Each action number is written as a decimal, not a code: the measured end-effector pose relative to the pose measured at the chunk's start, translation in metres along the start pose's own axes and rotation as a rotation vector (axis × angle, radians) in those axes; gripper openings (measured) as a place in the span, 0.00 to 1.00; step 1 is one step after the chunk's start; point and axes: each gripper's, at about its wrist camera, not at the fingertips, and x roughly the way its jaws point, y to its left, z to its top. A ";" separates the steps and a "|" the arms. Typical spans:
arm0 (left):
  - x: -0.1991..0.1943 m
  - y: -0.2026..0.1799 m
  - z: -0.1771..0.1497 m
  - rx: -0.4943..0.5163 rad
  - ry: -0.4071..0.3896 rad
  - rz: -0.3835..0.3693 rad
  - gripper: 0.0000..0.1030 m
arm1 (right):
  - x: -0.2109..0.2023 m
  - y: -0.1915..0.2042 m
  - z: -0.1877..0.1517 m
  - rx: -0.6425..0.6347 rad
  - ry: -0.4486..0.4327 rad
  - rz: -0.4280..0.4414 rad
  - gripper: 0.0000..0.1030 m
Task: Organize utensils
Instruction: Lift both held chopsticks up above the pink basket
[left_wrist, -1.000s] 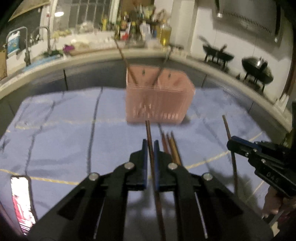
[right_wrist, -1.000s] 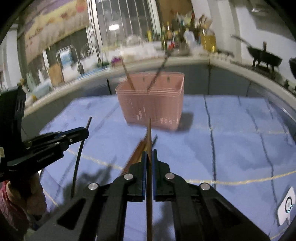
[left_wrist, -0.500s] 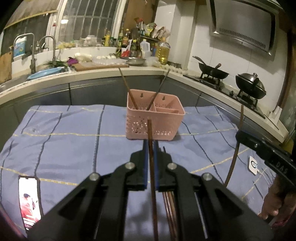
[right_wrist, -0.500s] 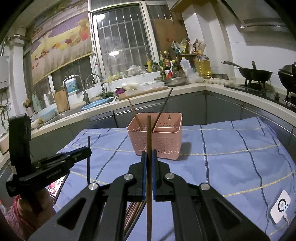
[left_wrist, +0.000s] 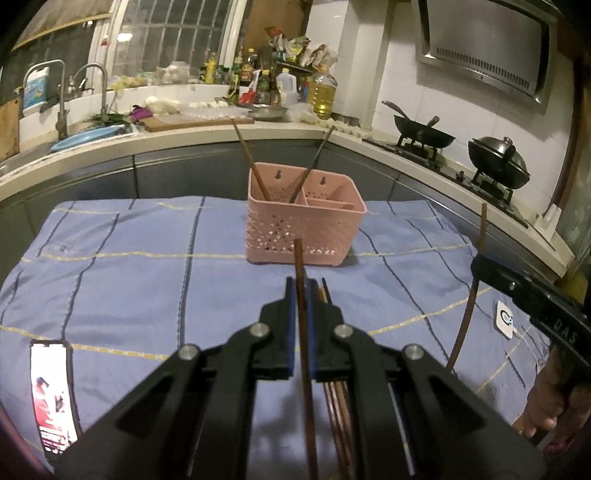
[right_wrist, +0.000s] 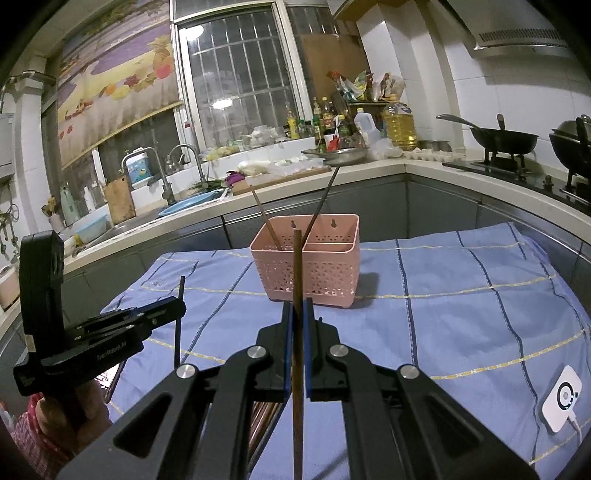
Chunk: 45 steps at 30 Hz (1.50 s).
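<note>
A table (left_wrist: 122, 280) covered with a blue cloth striped in yellow and dark lines stands in a dim kitchen. Near the far edge of the table, about midway along it, sits a pink perforated basket (left_wrist: 304, 230) with compartments. Two dark chopsticks (left_wrist: 248, 162) lean apart inside its left compartment, their tops rising above the rim.

The left gripper (left_wrist: 300, 295) has its jaws pressed together on a single brown chopstick (left_wrist: 301, 280), which stands between them and points toward the basket. The right gripper (right_wrist: 298, 314) likewise pinches one brown chopstick (right_wrist: 297, 273) in its jaws, its tip overlapping the basket's front in that view. Both are held up off the cloth.

More brown chopsticks (left_wrist: 338, 410) lie bundled on the cloth near the table's near edge, partly hidden under the grippers. A phone (left_wrist: 51, 395) with a lit screen lies toward the near left corner. A small white device (right_wrist: 561, 397) with a cable lies toward the near right corner.
</note>
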 end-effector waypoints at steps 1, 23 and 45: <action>0.000 0.000 0.000 0.000 0.001 0.000 0.05 | 0.000 -0.001 0.000 0.002 0.000 -0.001 0.05; -0.002 -0.003 -0.002 -0.008 0.009 -0.029 0.05 | -0.005 0.002 -0.001 0.011 -0.015 0.009 0.05; -0.008 -0.023 -0.001 0.011 0.001 -0.105 0.05 | -0.014 0.006 0.001 0.031 -0.030 0.020 0.05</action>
